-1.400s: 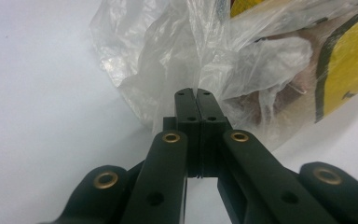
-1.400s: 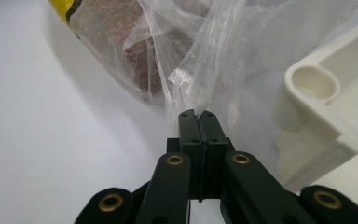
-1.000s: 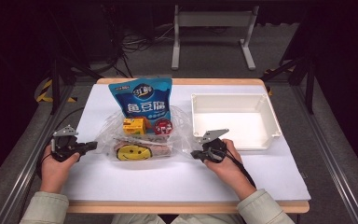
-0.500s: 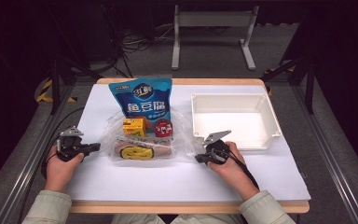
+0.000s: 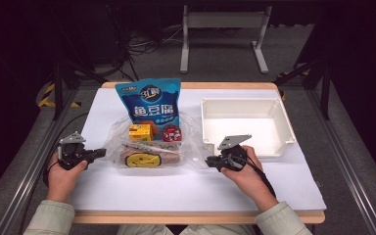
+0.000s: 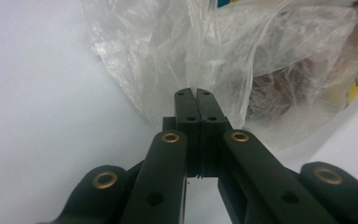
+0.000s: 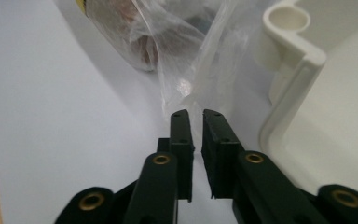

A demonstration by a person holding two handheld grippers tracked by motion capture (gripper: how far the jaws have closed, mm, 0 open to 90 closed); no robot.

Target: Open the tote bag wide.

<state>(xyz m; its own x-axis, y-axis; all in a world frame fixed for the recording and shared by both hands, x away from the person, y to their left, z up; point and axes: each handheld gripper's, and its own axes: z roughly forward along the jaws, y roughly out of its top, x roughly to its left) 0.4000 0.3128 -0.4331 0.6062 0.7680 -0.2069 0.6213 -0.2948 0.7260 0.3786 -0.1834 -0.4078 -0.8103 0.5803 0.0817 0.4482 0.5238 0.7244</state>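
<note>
A clear plastic bag [image 5: 149, 147] of snacks lies in the middle of the white table, with a yellow box [image 5: 141, 132], a red round item [image 5: 172, 133] and a yellow-labelled packet [image 5: 142, 159] inside. My left gripper [image 5: 103, 153] is at the bag's left edge. In the left gripper view its jaws [image 6: 196, 93] are shut, with the film of the bag [image 6: 177, 46] gathered into their tips. My right gripper [image 5: 208, 160] is at the bag's right edge. Its jaws [image 7: 195, 114] have just been opening and stand slightly apart, the bag film [image 7: 186, 51] reaching down to their tips.
A blue snack packet [image 5: 149, 100] lies behind the bag. An empty white tray [image 5: 240, 102] sits at the right, its corner [image 7: 303, 60] close beside my right gripper. The table's wooden front edge [image 5: 196, 217] runs below my hands.
</note>
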